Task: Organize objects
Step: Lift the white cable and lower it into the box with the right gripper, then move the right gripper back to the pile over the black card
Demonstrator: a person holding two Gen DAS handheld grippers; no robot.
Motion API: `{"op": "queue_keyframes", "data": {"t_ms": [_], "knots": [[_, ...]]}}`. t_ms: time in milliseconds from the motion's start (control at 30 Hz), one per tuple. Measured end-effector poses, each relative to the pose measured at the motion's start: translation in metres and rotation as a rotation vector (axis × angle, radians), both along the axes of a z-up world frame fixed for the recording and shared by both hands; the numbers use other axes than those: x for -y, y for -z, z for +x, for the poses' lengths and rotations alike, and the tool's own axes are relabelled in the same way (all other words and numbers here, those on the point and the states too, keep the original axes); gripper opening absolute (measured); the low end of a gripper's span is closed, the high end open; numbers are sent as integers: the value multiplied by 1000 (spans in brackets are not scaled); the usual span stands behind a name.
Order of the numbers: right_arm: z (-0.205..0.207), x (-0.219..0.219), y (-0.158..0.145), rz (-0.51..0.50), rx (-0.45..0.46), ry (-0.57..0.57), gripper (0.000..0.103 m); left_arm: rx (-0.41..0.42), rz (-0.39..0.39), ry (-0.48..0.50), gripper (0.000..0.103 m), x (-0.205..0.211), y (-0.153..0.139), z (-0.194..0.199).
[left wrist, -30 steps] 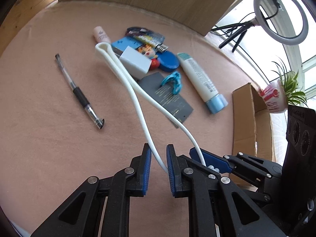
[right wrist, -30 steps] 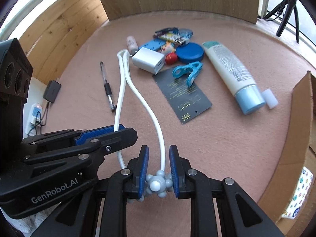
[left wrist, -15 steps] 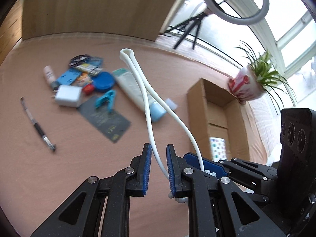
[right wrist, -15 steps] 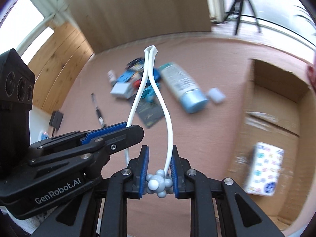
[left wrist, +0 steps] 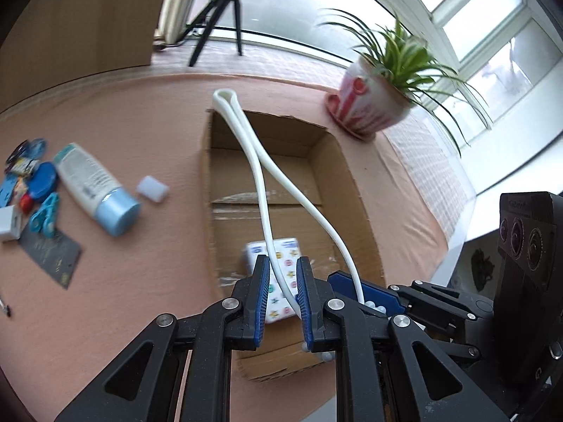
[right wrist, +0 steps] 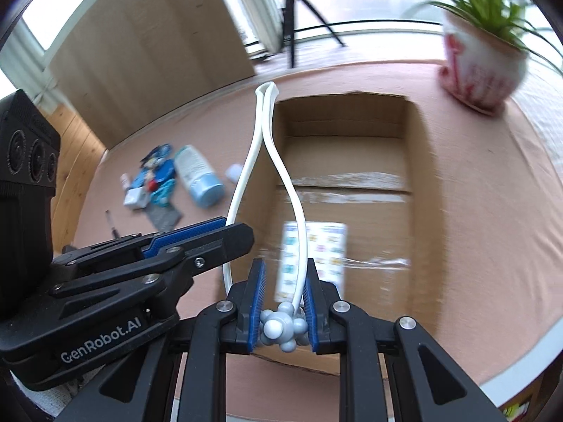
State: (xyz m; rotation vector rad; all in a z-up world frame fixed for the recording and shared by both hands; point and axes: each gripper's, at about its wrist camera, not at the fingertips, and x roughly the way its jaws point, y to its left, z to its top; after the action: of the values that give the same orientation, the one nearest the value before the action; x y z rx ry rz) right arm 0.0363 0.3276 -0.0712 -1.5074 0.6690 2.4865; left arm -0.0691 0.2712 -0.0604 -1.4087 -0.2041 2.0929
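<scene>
Both claws share one load: a white folded cable (left wrist: 262, 190) doubled over on itself, its bend standing up in the upper middle of both frames. The left claw (left wrist: 283, 290) is nearly closed on one strand, pads pressing it from both sides. The right claw (right wrist: 283, 286) is likewise closed down on the other strand, just above a knobbly grey ball cluster (right wrist: 281, 328) at that end; what that cluster is, I cannot tell for sure. The two claws sit just beside each other, each showing at the edge of the other's view.

The cable hangs above the open cardboard box (left wrist: 330, 147), which fills the centre of both frames. A patterned pack (right wrist: 329, 246) already lies flat on the box floor, near the lower edge. The remaining items, a white tube with a blue cap (left wrist: 95, 190), a blue clip (left wrist: 44, 211), a white charger block (left wrist: 8, 223) and a dark card (left wrist: 49, 255), stay on the pink counter (left wrist: 140, 281) at the left.

The step in hand looks like lowering the cable into the box. To do it well, bring both claws down together so the loop tips past the far wall and folds inside, not over the rim. Open both claws at about the same time, low in the box, so neither strand springs out.
</scene>
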Motion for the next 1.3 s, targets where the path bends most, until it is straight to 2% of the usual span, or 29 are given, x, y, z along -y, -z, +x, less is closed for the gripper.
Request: {"op": "queue_keyframes", "data": {"t_ms": [67, 133, 167, 200, 233, 267, 300, 433, 600, 1000, 1300], "knots": [[5, -10, 2, 4, 4, 22, 19, -8, -5, 24, 17, -13, 0, 1], [9, -17, 3, 24, 12, 39, 19, -50, -37, 37, 17, -22, -3, 3], [11, -19, 3, 46, 14, 48, 22, -69, -53, 37, 21, -24, -4, 4], [13, -22, 2, 78, 22, 66, 32, -80, -69, 29, 35, -25, -4, 5], [15, -24, 2, 90, 25, 72, 38, -78, -72, 21, 43, -23, -4, 3], [16, -25, 2, 101, 23, 76, 49, -77, -71, 5, 57, -20, -3, 2], [16, -26, 1, 112, 21, 80, 53, -81, -72, -13, 60, -14, -3, 1], [13, -25, -1, 147, 17, 87, 54, -63, -75, -58, 60, 10, 0, -3], [-1, -14, -5, 108, -15, 56, 54, -55, -101, -114, 60, 45, 7, -5], [-56, 45, -5, 88, -31, -113, 54, 16, -160, -352, 60, 170, 34, -15], [-102, 70, 5, 38, -9, -178, 54, 59, -186, -495, 60, 255, 49, -20]]}}
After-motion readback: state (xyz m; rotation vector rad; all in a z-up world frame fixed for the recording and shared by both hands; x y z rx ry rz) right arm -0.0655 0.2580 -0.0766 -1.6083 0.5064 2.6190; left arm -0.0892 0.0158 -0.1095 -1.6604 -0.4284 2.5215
